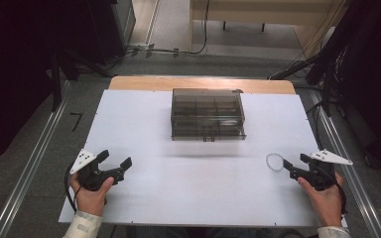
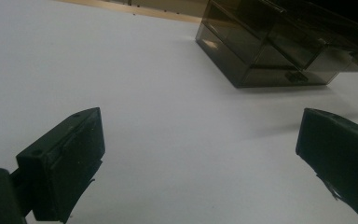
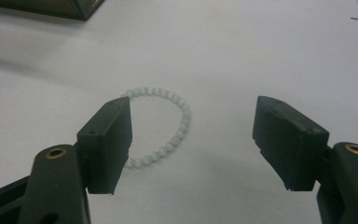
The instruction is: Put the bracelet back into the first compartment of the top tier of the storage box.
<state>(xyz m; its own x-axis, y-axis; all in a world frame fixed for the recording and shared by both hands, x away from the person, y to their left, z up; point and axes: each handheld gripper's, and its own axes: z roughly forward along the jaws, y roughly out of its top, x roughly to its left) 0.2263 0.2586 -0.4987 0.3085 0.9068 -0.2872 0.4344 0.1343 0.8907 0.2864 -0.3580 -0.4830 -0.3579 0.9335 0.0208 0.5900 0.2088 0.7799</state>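
Pale bead bracelet (image 3: 168,123): small whitish round beads strung in a closed ring, lying flat on the white table (image 1: 178,183). Sits near the table's right edge, just ahead of the right gripper (image 1: 291,163), partly behind one jaw in the right gripper view. Right gripper's jaws spread wide, nothing between them. Left gripper (image 1: 114,161) likewise spread, resting low near the left edge. Smoky compartment box (image 1: 207,114) well apart, toward the far side. Broad bare surface between both grippers and the box.
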